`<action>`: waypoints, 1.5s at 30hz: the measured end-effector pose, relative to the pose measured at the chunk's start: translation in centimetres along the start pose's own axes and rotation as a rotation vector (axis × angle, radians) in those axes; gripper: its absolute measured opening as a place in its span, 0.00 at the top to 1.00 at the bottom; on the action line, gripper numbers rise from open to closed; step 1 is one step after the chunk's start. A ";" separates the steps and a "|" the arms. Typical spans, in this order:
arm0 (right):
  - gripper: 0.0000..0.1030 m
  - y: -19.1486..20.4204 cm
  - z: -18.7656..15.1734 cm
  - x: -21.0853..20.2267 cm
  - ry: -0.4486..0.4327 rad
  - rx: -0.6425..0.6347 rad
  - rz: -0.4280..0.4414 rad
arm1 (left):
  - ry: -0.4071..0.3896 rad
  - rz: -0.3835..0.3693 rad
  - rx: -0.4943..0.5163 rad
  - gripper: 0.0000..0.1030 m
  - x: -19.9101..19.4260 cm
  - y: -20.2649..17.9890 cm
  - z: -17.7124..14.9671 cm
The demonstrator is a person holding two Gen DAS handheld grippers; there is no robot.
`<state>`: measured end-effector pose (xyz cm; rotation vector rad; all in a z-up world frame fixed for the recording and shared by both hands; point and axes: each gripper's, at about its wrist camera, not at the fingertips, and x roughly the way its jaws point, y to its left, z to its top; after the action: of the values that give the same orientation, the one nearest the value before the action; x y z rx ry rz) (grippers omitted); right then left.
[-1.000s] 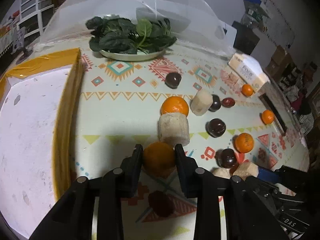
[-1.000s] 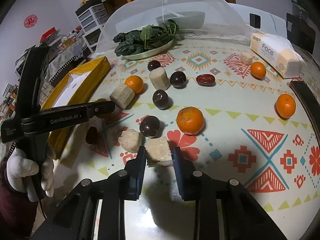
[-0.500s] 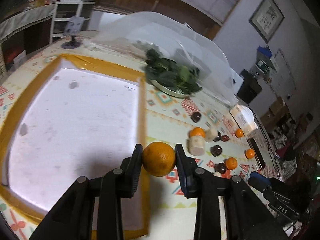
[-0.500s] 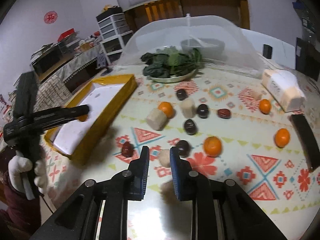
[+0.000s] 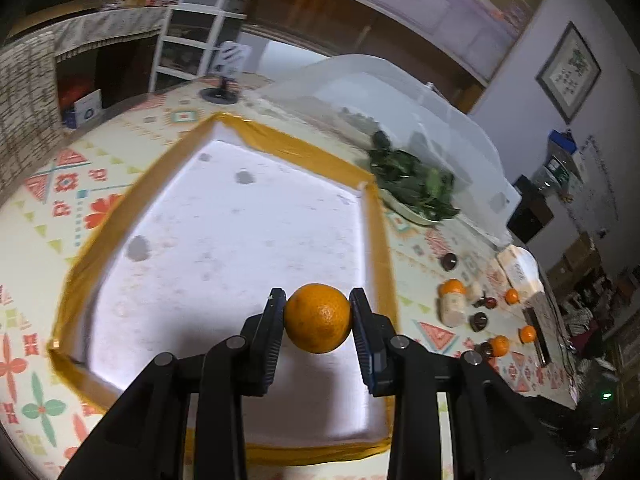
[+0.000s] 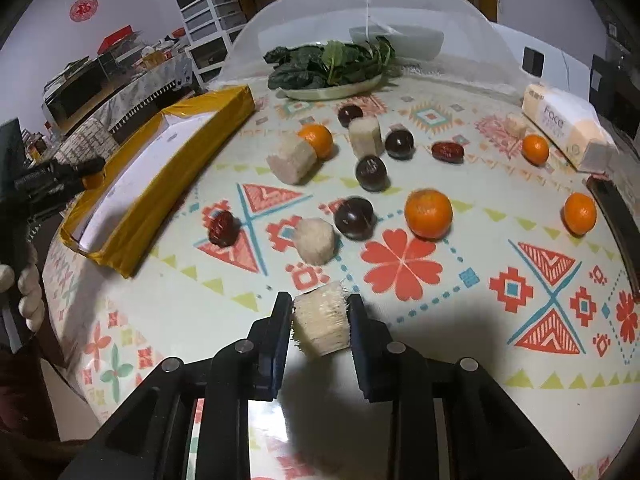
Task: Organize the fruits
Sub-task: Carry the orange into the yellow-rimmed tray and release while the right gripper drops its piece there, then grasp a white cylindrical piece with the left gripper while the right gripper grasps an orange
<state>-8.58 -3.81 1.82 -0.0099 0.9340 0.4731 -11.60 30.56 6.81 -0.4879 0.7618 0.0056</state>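
Note:
My left gripper [image 5: 318,316] is shut on an orange [image 5: 318,319] and holds it above the near right part of a white tray with a yellow rim [image 5: 372,236]. My right gripper [image 6: 320,322] is shut on a pale sugarcane chunk [image 6: 321,323], lifted above the patterned tablecloth. The tray also shows in the right wrist view [image 6: 176,184], with the left gripper [image 6: 86,170] and its orange over it. Oranges [image 6: 428,214], dark plums [image 6: 355,218], red dates [image 6: 223,228] and more sugarcane chunks [image 6: 315,240] lie scattered on the table.
A plate of leafy greens [image 6: 332,68] stands at the back in front of a mesh food cover [image 6: 368,12]. A tissue pack [image 6: 568,128] lies at the right. A dark flat object [image 6: 620,220] lies along the right table edge.
My left gripper has carried the orange farther over the tray. My right gripper now holds a sugarcane chunk lifted off the table; half a second ago its jaws were empty.

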 end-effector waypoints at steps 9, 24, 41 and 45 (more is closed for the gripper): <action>0.71 10.0 5.2 0.2 -0.014 -0.093 0.316 | -0.012 0.124 -0.032 0.69 0.1 3.2 -0.2; 0.70 21.8 5.9 10.1 0.078 -0.256 0.358 | -0.070 0.111 -0.140 0.51 -3.1 7.1 0.0; 0.22 6.7 5.6 -0.9 -0.265 0.006 0.130 | -0.124 0.048 -0.061 0.29 -5.7 1.8 0.0; 0.22 -1.8 3.9 -3.1 -0.272 0.199 0.019 | -0.105 0.019 0.006 0.28 -5.1 -1.2 -0.5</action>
<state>-6.36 -5.82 6.21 0.2387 0.7104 0.3856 -15.39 30.19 10.38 -0.4712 0.6629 0.0464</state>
